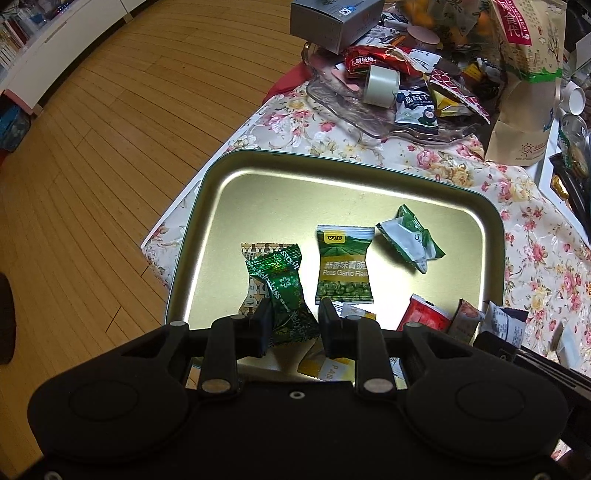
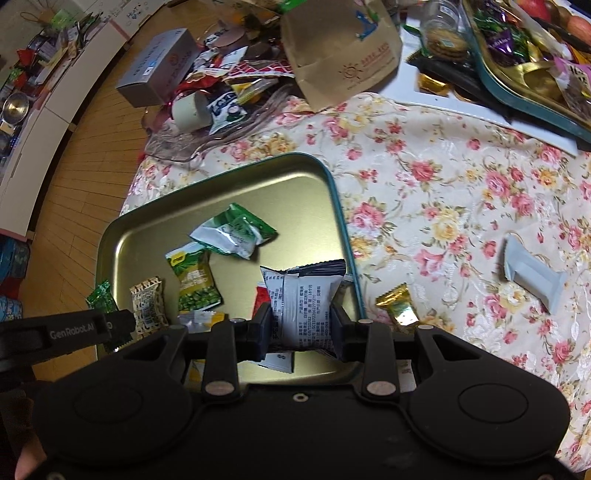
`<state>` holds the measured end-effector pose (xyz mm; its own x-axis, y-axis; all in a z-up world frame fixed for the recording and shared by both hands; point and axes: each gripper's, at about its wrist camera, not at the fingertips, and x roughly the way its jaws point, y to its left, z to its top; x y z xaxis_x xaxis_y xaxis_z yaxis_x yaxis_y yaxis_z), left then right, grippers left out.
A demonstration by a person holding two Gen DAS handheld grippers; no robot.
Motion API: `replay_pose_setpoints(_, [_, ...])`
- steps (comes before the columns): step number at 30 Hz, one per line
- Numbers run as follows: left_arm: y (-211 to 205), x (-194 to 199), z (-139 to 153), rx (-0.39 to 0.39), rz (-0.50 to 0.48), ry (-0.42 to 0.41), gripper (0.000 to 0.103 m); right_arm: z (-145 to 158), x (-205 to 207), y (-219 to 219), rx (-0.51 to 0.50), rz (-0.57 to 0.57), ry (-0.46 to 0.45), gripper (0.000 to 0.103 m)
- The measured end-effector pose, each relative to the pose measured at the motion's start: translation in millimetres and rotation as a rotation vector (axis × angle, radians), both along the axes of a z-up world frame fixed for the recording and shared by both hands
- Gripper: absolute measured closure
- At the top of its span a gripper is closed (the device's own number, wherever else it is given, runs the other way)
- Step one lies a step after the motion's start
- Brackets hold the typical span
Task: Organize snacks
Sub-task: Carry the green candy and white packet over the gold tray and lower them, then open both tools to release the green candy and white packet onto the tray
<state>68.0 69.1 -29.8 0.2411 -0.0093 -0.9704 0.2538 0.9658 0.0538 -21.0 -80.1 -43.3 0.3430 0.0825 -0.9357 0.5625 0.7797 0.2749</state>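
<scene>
Left gripper (image 1: 293,325) clamped on a dark green foil candy (image 1: 286,295), pads pinching its lower half, hung right over the near left part of the gold tin tray (image 1: 369,173). Right gripper (image 2: 301,326) squeezed on a white snack packet (image 2: 301,295) with small black print, back side up, held above the tray's right edge. Inside the tray: a green peas packet (image 1: 343,266) lying flat mid-tray, a crumpled green and white wrapper (image 1: 410,236) just beyond it toward the far right corner, a brown patterned packet (image 1: 255,273) partly hidden behind the held candy, plus a red packet (image 1: 424,314) and a yellow one (image 1: 325,365) down near the fingers. Tray itself sat on a floral tablecloth (image 2: 443,184) at the table's corner, wood floor off to the left. Out on the cloth to the right, well apart from the tray: a gold-wrapped candy (image 2: 399,302) just beside the tray rim and a grey bar-shaped packet (image 2: 532,273) farther out. Past the tray, a clear glass dish (image 1: 351,110) heaped with mixed wrappers and a roll of tape (image 1: 380,85), with a grey box (image 1: 332,22) and a kraft paper bag (image 1: 524,110) next to it.
</scene>
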Motion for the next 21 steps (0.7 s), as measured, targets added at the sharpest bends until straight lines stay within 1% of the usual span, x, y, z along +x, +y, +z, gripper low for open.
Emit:
replay_pose_setpoints(4, [2, 0, 5, -0.018, -0.009, -0.024, 0.067, 2, 4, 5, 0.003, 0.015, -0.015, 0.068])
replay_pose_setpoints(5, [3, 1, 8, -0.018, -0.009, -0.035, 0.064, 3, 5, 6, 0.004, 0.017, -0.018, 0.068])
replay_pose_setpoints(7, [5, 1, 11, -0.025, -0.003, -0.05, 0.062, 3, 6, 7, 0.005, 0.02, -0.023, 0.068])
replay_pose_setpoints(14, [11, 5, 4, -0.011, 0.032, -0.017, 0.063, 8, 10, 15, -0.022, 0.045, -0.052, 0.068])
replay_pose_setpoints(21, [6, 0, 2, -0.014, 0.001, -0.008, 0.063, 13, 12, 25, -0.033, 0.079, -0.085, 0.067])
